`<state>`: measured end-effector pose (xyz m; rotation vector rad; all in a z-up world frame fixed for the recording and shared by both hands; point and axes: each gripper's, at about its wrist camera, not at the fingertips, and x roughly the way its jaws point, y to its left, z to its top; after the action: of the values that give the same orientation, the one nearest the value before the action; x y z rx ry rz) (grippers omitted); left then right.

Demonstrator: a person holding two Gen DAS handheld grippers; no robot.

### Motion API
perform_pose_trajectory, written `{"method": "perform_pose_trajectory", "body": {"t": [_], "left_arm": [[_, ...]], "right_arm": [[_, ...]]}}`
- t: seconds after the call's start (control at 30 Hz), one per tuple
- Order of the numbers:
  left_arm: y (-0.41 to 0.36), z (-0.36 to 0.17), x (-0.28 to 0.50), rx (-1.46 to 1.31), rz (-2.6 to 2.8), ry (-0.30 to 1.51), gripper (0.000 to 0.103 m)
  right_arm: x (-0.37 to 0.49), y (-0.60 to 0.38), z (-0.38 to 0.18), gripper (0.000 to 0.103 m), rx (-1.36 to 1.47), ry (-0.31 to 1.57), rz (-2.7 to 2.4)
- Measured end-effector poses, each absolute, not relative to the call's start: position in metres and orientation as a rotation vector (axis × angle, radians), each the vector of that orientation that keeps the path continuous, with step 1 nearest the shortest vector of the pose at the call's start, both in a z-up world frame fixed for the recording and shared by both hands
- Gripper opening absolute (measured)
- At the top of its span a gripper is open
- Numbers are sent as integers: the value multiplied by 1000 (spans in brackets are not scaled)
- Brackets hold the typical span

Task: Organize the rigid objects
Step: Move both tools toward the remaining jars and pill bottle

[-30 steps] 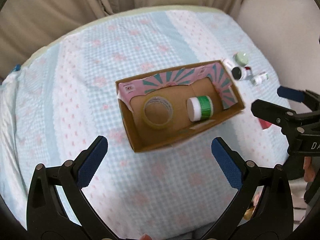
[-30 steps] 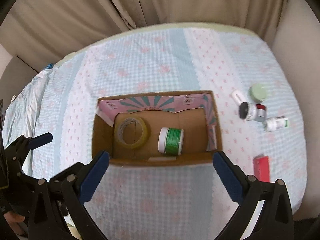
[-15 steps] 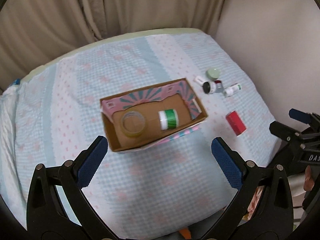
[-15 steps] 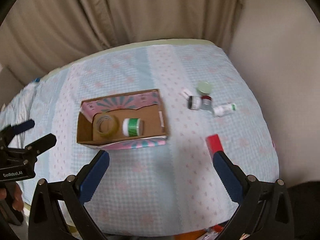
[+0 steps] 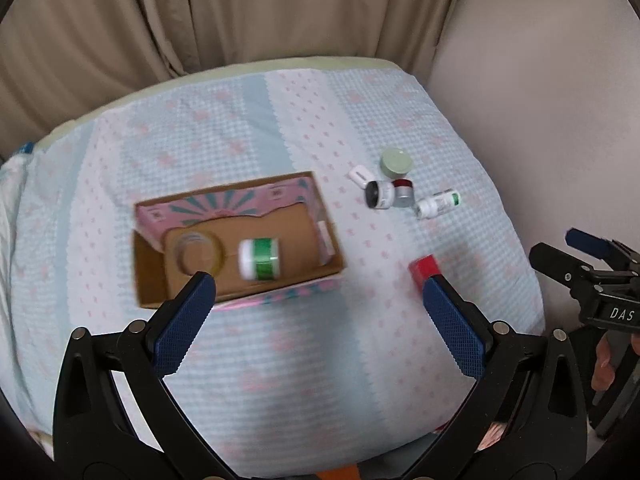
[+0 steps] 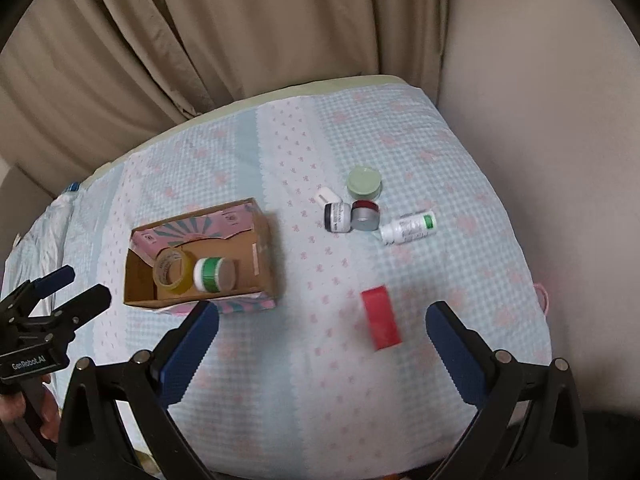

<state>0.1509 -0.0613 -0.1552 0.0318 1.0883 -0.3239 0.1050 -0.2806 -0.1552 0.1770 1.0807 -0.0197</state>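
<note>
A cardboard box sits on the table, holding a tape roll and a green-banded white jar. To its right lie a pale green lid, a small white cap, a black-capped jar, a red-capped jar, a white bottle and a red block. My left gripper is open and empty, held above the table's near edge. My right gripper is open and empty, above the red block.
A blue-and-pink checked cloth covers the table. Beige curtains hang behind it and a plain wall stands to the right. Each gripper shows at the other view's edge.
Both grippers have pulled back and up from the box, so the table looks smaller. The right gripper has swung right toward the loose items. Both stay open.
</note>
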Motion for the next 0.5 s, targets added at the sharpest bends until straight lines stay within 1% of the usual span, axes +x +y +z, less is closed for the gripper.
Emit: {"method": "perform_pose_trajectory", "body": {"t": [0.1, 0.27, 0.5], "left_arm": [[-98, -167, 162, 28, -294, 1107, 103], [-145, -196, 188, -39, -267, 1189, 103], [-195, -241, 231, -16, -269, 1290, 103]], "right_arm": [[125, -309, -164, 103, 92, 1069, 64], [157, -346, -185, 103, -65, 1068, 208], [198, -382, -233, 103, -218, 1112, 342]]}}
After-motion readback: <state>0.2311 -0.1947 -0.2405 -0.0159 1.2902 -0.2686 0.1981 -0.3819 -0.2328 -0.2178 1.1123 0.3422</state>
